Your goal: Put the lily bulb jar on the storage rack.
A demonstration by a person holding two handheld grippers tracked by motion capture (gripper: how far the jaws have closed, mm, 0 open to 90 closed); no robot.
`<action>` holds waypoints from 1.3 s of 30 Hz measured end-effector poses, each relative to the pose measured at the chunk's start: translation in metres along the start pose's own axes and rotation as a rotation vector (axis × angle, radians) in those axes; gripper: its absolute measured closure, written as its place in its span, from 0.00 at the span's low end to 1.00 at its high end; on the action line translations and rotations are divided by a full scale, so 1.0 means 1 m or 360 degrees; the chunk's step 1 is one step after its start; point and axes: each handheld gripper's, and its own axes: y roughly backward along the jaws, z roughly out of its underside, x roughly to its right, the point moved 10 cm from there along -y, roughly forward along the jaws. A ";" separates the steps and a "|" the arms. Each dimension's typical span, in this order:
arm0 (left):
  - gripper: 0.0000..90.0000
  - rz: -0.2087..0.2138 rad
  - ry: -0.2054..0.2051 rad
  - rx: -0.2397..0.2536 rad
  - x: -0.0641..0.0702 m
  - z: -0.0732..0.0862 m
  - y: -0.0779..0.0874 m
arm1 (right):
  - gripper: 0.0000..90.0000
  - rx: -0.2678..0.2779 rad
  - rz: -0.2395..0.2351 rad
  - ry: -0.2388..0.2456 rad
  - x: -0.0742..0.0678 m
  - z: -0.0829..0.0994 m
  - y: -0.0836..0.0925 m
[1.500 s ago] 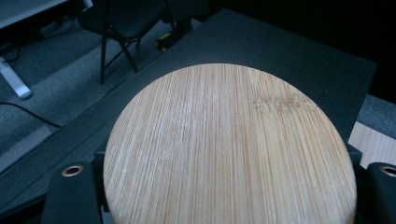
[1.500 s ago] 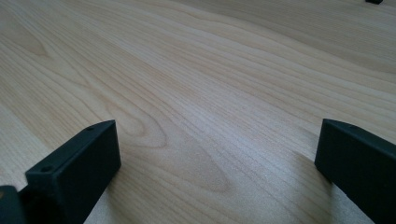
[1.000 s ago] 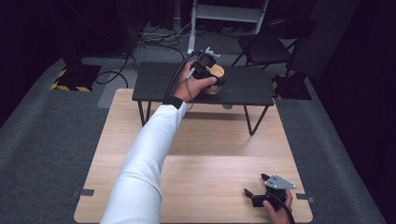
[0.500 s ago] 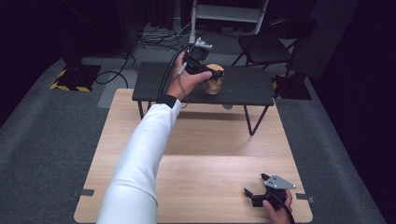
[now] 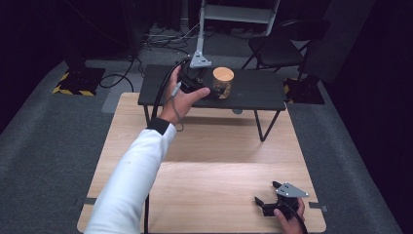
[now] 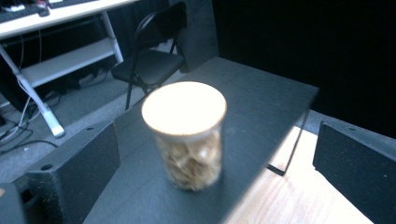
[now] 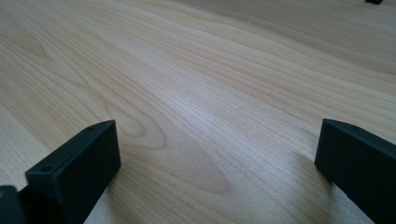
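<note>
A clear jar [image 5: 223, 81] with a pale round lid, holding brownish contents, stands upright on the low black table [image 5: 253, 92]. My left gripper [image 5: 213, 92] is just left of it at the table's front edge and is open. In the left gripper view the jar [image 6: 187, 140] sits in the wide gap ahead of the two black fingers [image 6: 74, 172], and neither touches it. My right gripper [image 5: 267, 195] rests low over the wooden table [image 5: 204, 161] at the near right. It is open with bare wood [image 7: 205, 102] between its jaws.
A black folding chair [image 5: 275, 48] and a white shelf frame [image 5: 234, 12] stand behind the black table. Cables lie on the grey floor at the back left. A yellow-and-black striped base [image 5: 73, 85] sits at the left. A cable trails down from the left hand.
My left hand has shifted from over the jar to its left side and lower. The jar now shows whole and upright. My right gripper has stayed put.
</note>
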 end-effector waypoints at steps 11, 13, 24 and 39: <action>0.01 -0.0003 0.0016 0.0064 0.023 0.049 0.044 | 0.00 0.0001 0.0000 0.0000 0.000 0.000 0.000; 0.01 -0.0016 -0.0021 0.0045 0.028 0.060 0.051 | 0.00 0.0001 0.0000 0.0000 0.000 0.000 0.000; 0.01 -0.0071 -0.0027 0.0010 0.048 0.131 0.073 | 0.00 0.0001 0.0000 0.0002 0.000 0.000 0.000; 0.01 -0.0090 0.0015 -0.0080 0.075 0.224 0.080 | 0.00 0.0001 0.0000 0.0002 0.000 0.000 0.000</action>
